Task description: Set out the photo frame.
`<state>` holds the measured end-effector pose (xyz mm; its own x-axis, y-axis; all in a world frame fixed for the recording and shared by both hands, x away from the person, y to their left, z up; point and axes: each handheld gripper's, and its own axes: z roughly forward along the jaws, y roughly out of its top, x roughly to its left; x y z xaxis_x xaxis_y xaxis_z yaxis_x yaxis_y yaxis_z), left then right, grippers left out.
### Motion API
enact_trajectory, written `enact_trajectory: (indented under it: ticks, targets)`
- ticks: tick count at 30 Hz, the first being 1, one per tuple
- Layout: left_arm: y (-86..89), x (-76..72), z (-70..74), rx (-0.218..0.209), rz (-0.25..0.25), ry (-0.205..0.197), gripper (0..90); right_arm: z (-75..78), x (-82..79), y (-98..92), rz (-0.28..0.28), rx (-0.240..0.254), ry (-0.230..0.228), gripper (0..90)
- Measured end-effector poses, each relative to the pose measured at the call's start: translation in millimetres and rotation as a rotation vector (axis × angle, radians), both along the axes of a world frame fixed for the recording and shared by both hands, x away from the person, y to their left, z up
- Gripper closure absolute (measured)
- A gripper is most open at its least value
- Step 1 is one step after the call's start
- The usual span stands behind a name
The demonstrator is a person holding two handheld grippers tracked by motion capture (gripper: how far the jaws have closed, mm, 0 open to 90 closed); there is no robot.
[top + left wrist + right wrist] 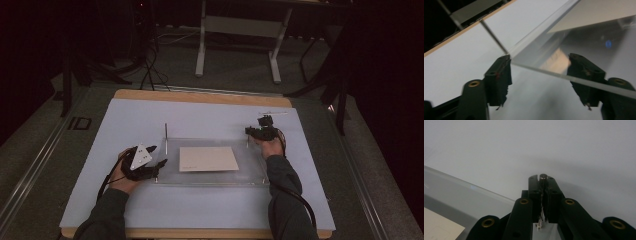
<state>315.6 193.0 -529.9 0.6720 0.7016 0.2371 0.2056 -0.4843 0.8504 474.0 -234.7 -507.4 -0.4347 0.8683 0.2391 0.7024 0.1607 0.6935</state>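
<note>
My left gripper (159, 155) sits at the left end of the clear rectangular acrylic plate (210, 180), fingers (499, 75) spread wide. In the left gripper view the plate's corner edge runs between the two fingers with no pad pressing on it, so nothing is held there. The plate lies flat on the pale blue mat (150, 120) that covers the wooden bench (200, 96), raised on thin upright metal pins at its corners; the left rear pin (166, 131) stands just beyond my left gripper. A cream rectangular sheet of card (207, 158) lies under or in the plate, near its middle; I cannot tell which.

My right gripper (255, 131) is at the plate's right rear corner, fingers pressed together on the top of a small metal pin (543, 177), whose round end pokes out between the tips in the right gripper view.

As I judge it, the step is working that right pin at the corner while the left side steadies the plate. To do it well:
- keep the right gripper vertical, so the pin does not bend or jam in its hole
- hold the pinch firm, the pin is thin and slick
- close the left fingers on the plate edge squarely, not on the corner tip, before any lift
- avoid nudging the left rear pin.

Writing: faint marks on the card's lower left edge, too small to read. No brands or labels legible anywhere.
</note>
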Motion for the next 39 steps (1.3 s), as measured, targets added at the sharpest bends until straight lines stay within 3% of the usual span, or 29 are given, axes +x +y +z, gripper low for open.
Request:
enact_trajectory:
  ticks: [7,12,29,39]
  targets:
    - [-4.9,3.5,3.7,-0.052,-0.041,-0.018,45.1,-0.4,4.4,-0.8,0.001,0.013,0.019,85.3]
    - [-11.5,5.5,6.5,-0.061,-0.061,-0.026,47.7,-0.4,7.6,-1.8,0.010,0.022,0.035,85.2]
    - [-8.1,15.1,15.4,-0.096,-0.082,0.030,50.8,-0.6,15.6,-4.0,0.030,0.044,0.068,84.8]
    - [-6.1,19.8,18.8,-0.103,-0.100,0.064,51.1,1.2,15.3,-1.7,0.037,0.010,0.058,83.7]
